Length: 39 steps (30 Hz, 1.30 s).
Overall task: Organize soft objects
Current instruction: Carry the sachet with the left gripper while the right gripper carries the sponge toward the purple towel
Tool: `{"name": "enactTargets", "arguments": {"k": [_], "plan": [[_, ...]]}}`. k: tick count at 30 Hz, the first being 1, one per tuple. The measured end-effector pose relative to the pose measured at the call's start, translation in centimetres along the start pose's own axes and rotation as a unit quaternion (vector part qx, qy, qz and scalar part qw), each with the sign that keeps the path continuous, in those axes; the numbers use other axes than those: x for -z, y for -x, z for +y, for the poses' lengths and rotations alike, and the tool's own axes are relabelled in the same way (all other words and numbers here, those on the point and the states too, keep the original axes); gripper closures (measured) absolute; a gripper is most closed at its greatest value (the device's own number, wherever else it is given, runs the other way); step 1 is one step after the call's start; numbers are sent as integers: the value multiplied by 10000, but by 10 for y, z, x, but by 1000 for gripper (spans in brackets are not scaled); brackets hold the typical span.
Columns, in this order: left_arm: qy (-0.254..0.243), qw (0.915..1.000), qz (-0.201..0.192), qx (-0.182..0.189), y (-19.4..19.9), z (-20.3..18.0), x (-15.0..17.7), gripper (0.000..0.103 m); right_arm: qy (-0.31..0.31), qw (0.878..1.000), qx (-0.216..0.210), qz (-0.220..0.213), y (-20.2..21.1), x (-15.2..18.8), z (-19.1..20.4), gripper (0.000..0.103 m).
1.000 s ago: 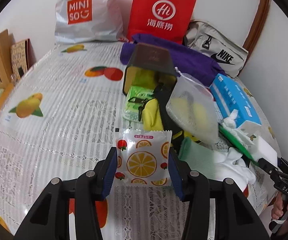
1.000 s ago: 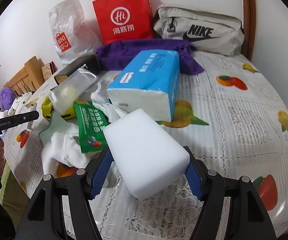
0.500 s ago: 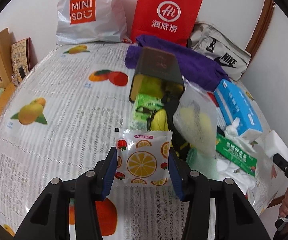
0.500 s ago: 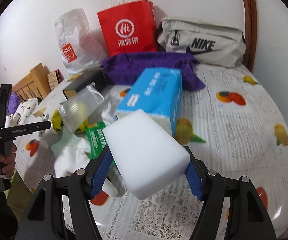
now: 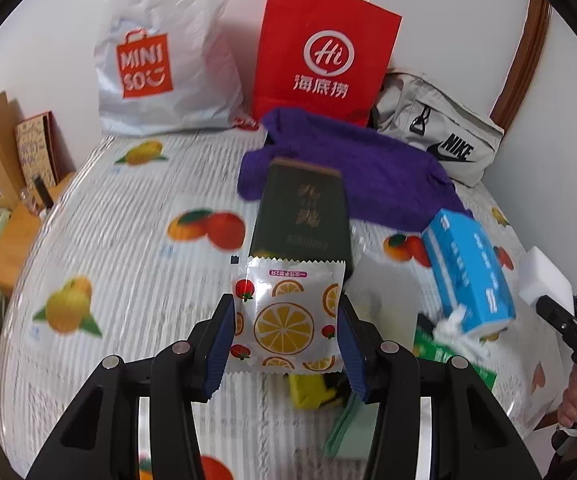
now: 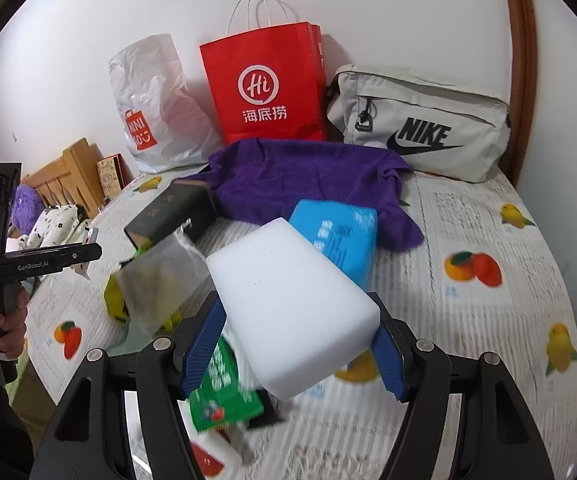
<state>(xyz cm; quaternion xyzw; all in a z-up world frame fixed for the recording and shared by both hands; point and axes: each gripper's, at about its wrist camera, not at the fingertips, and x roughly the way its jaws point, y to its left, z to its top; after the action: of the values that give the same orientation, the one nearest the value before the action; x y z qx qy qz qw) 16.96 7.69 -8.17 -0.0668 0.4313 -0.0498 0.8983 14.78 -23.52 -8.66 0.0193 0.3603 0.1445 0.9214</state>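
Up off the fruit-print surface [image 6: 488, 216]: white sponge block [image 6: 292, 312] clamped between right gripper [image 6: 294, 348] fingers, long axis running away toward the purple towel [image 6: 308, 184]. Smaller, in left gripper [image 5: 286, 344] fingers: orange-slice sachet [image 5: 288, 316], pinched by its sides, upright, top edge pointing away.
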Motion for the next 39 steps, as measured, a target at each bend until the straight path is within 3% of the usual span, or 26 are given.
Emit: {"name": "enactTargets", "arguments": {"k": [11,27,39], "plan": [[-178,9997,-113,-85,-15,-14,-60,56,56,10000,39,34,-37,-54,-8,34],[-245,9995,178,-59,-82,-16,-132,56,-33,9991,324,282,-117,-124,-39,34],[-406,9975,572,85,-152,-30,-173,56,40,9962,337,796,-189,-140,-53,34]]}}
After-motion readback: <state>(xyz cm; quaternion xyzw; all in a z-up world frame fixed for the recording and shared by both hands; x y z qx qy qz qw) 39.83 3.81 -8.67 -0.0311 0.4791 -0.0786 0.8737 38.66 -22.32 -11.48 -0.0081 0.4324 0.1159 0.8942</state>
